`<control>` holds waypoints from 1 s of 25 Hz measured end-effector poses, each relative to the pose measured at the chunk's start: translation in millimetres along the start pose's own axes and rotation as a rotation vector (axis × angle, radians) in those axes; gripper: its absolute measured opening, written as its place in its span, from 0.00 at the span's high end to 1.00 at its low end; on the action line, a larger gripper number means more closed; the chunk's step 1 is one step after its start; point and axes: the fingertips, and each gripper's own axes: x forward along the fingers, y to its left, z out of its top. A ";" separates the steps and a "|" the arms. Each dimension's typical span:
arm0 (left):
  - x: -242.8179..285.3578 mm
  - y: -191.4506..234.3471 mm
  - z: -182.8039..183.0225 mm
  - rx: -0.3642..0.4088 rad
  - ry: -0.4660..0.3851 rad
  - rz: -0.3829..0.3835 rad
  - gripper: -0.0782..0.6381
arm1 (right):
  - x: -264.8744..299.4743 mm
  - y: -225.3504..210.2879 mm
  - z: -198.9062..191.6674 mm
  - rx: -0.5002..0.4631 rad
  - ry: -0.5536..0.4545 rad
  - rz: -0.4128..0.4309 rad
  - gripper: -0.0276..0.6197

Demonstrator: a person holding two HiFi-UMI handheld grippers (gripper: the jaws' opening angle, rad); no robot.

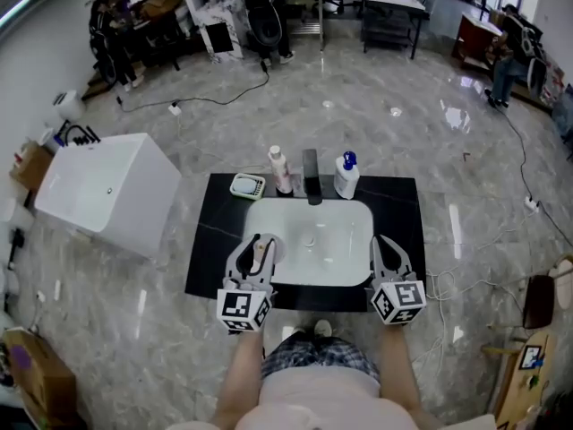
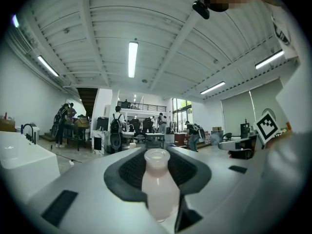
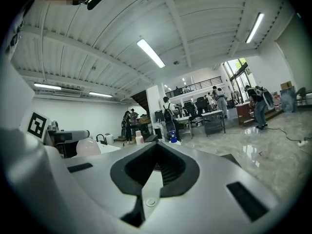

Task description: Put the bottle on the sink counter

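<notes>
Open lab hall: polished floor [image 1: 358, 124], desks [image 1: 390, 5], strip lights [image 2: 132, 58].

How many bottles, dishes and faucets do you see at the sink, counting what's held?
Bottles: 3 (held bottle, pink counter bottle, blue-capped bottle)
Dishes: 1 (small dish)
Faucets: 1 (faucet)
Total: 5

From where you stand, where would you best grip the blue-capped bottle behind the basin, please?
I'd take the blue-capped bottle by its wide white body, below the cap, coming level from the front: it stands upright, with the faucet close beside it.
</notes>
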 end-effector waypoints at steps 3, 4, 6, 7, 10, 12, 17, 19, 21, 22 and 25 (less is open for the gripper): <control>13.4 2.1 1.1 -0.004 0.004 -0.009 0.69 | 10.2 -3.8 5.3 -0.001 0.004 -0.002 0.93; 17.2 4.2 1.5 -0.004 0.004 -0.013 0.69 | 13.7 -3.6 6.6 -0.003 0.003 -0.005 0.93; 25.3 7.4 2.8 -0.001 0.005 -0.023 0.69 | 20.1 -3.8 8.6 -0.006 0.000 -0.011 0.93; 29.0 7.0 3.3 0.002 0.005 -0.030 0.69 | 21.6 -4.8 8.9 -0.007 -0.001 -0.017 0.93; 40.3 -0.1 5.9 0.013 0.006 -0.066 0.69 | 22.2 -13.4 10.2 -0.002 -0.006 -0.045 0.93; 49.8 -9.0 8.2 0.019 0.004 -0.099 0.69 | 21.9 -21.7 11.7 0.000 -0.007 -0.066 0.93; 79.0 -45.8 4.5 0.021 0.018 -0.197 0.69 | 11.5 -48.1 12.4 0.007 -0.008 -0.129 0.93; 91.7 -66.2 1.2 0.015 0.024 -0.249 0.69 | 4.8 -61.5 13.1 0.010 -0.010 -0.162 0.93; 104.1 -88.5 -3.2 0.007 0.033 -0.303 0.69 | -2.8 -75.5 12.8 0.012 -0.010 -0.197 0.93; 110.5 -99.9 -5.1 0.006 0.037 -0.330 0.69 | -6.5 -83.1 12.7 0.012 -0.009 -0.216 0.93; 131.8 -133.6 -10.7 -0.003 0.043 -0.416 0.69 | -13.4 -107.9 14.5 0.016 -0.011 -0.272 0.93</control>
